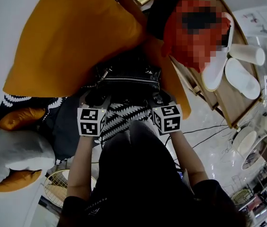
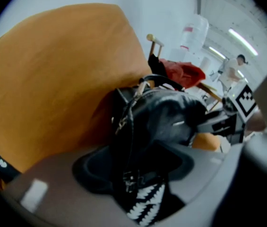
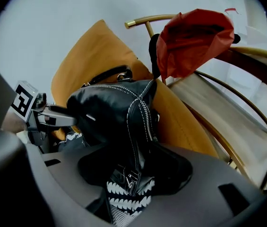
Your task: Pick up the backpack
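Observation:
A shiny black backpack [image 1: 128,79] with silver zips leans upright against a large orange cushion [image 1: 72,37]. My left gripper [image 1: 94,97] stands at its left side and my right gripper [image 1: 160,98] at its right side, both pointing steeply down. In the left gripper view the backpack [image 2: 166,117] fills the middle, and its side seam runs down into the gap of the wide-spread jaws of my left gripper [image 2: 133,171]. The right gripper view shows the same from the other side, the backpack [image 3: 114,112] reaching into the gap of my right gripper [image 3: 133,171]. Neither gripper's pads press on it.
Black-and-white patterned fabric [image 1: 124,115] lies under the backpack's front. A red cloth [image 3: 194,37] hangs on a gold-framed chair [image 3: 142,20] behind. White slippers [image 1: 242,77] rest on a wooden surface at the right. Grey and orange pillows [image 1: 15,150] lie at the left.

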A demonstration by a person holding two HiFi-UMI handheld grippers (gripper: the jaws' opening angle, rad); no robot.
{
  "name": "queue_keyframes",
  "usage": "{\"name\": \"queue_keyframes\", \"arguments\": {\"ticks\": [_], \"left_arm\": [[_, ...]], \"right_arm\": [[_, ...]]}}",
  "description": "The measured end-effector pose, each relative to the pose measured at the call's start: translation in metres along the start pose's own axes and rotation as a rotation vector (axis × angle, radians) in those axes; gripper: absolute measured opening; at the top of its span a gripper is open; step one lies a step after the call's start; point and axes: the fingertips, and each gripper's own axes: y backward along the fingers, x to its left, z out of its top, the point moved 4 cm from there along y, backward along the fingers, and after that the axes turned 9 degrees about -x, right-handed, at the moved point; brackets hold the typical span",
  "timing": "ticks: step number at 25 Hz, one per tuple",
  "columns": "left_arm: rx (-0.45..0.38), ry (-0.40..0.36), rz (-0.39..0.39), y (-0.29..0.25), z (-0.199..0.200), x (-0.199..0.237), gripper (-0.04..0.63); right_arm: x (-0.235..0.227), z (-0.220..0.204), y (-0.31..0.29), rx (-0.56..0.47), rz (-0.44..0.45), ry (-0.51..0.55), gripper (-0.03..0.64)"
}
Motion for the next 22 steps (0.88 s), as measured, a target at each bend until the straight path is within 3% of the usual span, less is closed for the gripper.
{"name": "queue_keyframes", "arguments": {"ticks": [8,22], "left_arm": [[0.034,-0.002,-0.04,-0.019,0.001,-0.006,0.256],[0.001,-0.017,-0.077,-0.007,0.0,-0.016,0.155]], "right_arm": [[-0.004,0.001,-0.007,-0.002,-0.018,-0.009,0.177],[0.007,-0.002,0.005,-0.011,-0.016,0.011,0.104]]}}
